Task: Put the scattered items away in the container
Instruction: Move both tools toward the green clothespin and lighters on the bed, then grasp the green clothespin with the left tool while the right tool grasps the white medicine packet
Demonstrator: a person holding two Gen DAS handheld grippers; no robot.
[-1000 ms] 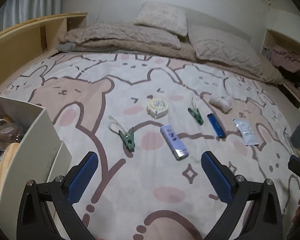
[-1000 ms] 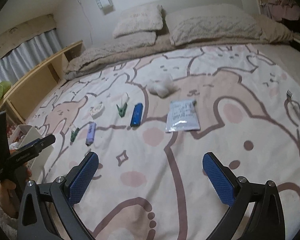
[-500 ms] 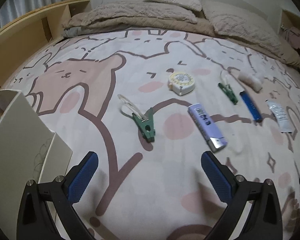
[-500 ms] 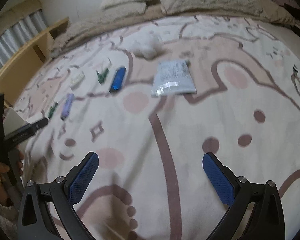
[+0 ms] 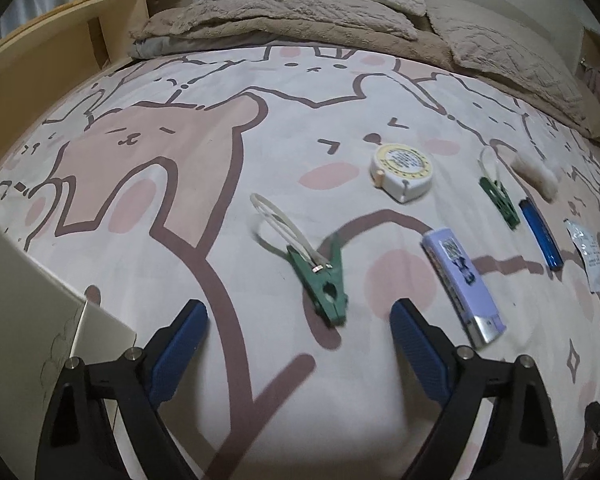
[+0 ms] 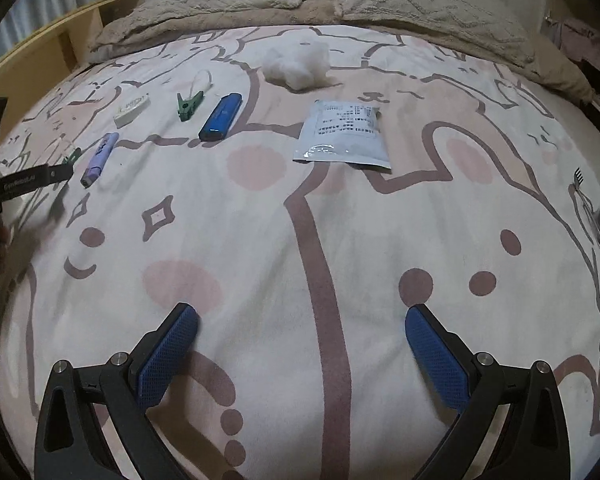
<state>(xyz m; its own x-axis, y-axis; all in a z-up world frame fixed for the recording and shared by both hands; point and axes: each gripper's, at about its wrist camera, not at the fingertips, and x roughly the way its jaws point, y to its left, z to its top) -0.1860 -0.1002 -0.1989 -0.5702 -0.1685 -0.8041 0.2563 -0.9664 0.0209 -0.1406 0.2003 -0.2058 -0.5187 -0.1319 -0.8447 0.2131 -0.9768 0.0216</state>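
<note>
Clothespin [image 5: 320, 276], green, is lying on the bed [image 5: 260, 360] just ahead of the left gripper [image 5: 296, 338], whose spread jaws are closing with nothing between them after dropping closer. Container [image 5: 28, 320] is sitting left of them; right gripper [image 6: 300, 344] is hanging wide, empty.

On the cartoon-print bedspread [image 5: 180, 240] we see a loose row: a green clip [image 5: 322, 280] with a white loop, a round tape measure [image 5: 402, 170], a lilac lighter [image 5: 462, 280], a second green clip [image 5: 500, 200], a blue lighter [image 5: 540, 236], a white sachet [image 6: 344, 136] and a cotton wad [image 6: 298, 62]. The cream container [image 5: 24, 320] stands at the bedspread's left edge.
</note>
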